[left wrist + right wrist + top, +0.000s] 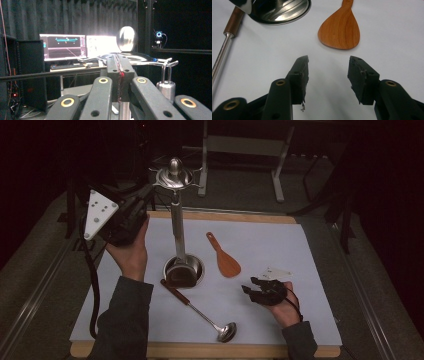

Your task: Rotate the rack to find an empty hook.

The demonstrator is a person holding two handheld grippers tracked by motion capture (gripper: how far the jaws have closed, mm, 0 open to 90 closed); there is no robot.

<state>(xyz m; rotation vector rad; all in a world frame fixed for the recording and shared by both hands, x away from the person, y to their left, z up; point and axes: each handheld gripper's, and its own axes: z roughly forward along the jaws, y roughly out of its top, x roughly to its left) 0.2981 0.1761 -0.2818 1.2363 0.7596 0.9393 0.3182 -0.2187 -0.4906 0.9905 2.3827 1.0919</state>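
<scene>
A tall metal utensil stand rises from a round base at the middle of the white mat; its top knob and hooks sit just beyond my left gripper's jaws. My left gripper is held high beside the stand's top, jaws shut with nothing seen between them. A wooden spatula lies flat right of the base. A steel ladle with a brown handle end lies in front of the base. My right gripper hovers low over the mat, open, the spatula just ahead of it.
The white mat covers a wooden board with edges at front and back. A metal table frame stands behind it. Lit monitors glow in the dark room beyond. The ladle's handle runs left of my right gripper.
</scene>
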